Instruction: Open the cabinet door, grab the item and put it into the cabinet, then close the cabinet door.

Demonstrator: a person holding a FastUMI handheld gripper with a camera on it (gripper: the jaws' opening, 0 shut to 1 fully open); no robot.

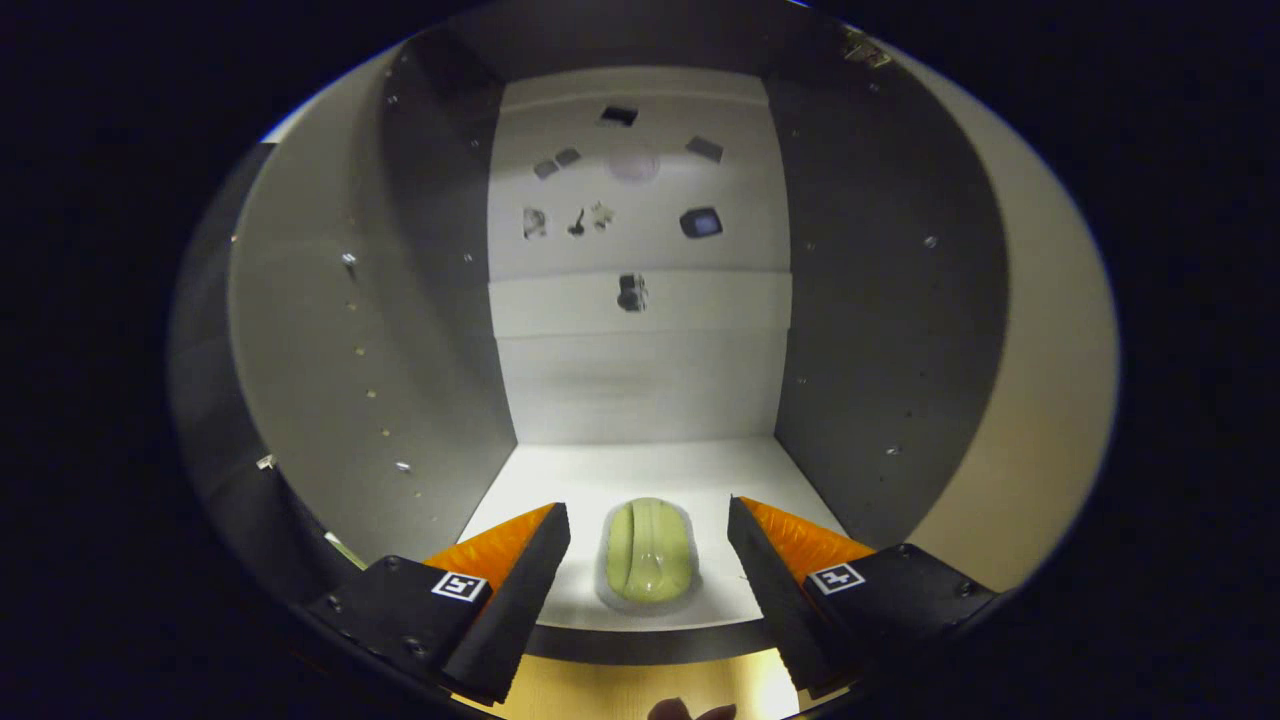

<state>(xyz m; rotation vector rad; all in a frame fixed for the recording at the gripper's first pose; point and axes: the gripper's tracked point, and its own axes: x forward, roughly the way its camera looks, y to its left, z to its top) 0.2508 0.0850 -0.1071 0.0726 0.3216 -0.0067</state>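
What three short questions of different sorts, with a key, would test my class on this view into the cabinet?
1. True or false: the gripper is shut on the green item.
2. Multiple choice: the green item lies (A) on the cabinet's white floor, near its front edge; (B) against the back wall; (C) outside on the wooden surface.
3. Fill in: the green item sits ____ the two fingers, touching neither.

Key:
1. False: the fingers stand apart, with a gap on each side of the item.
2. A.
3. Between.
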